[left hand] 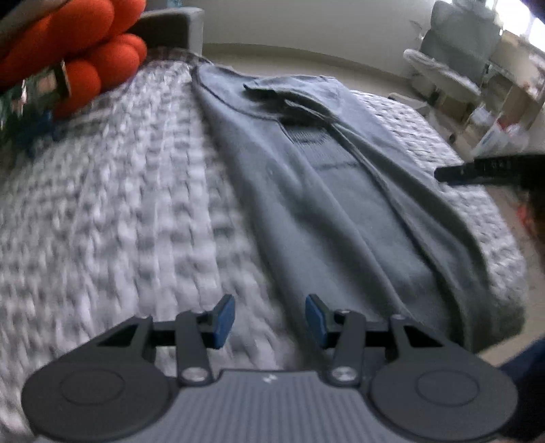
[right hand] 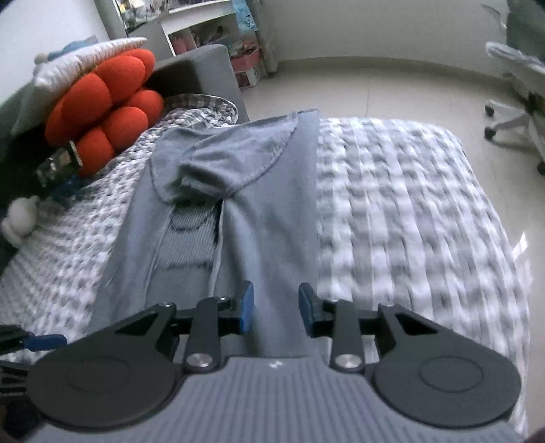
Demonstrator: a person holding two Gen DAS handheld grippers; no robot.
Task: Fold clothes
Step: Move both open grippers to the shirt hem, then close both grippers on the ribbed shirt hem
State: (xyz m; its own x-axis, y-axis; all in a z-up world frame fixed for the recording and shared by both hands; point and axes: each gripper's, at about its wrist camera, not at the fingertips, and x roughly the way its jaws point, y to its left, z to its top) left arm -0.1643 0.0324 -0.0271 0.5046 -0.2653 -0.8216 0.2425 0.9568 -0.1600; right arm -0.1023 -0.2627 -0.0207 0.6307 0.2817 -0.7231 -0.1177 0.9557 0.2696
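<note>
No word, brand, number or sign can be read in either view. The gray shirt [right hand: 238, 204] carries dark marks on its ribbed middle panel (they may be lettering), but they are blurred and partly covered by the folded sides. Beyond the shirt, in the right wrist view, the shelf [right hand: 204, 30] holds colourful boxes whose printing is too small to make out.

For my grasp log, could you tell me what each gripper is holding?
Nothing: the left gripper and right gripper are both open above the grey shirt.
</note>
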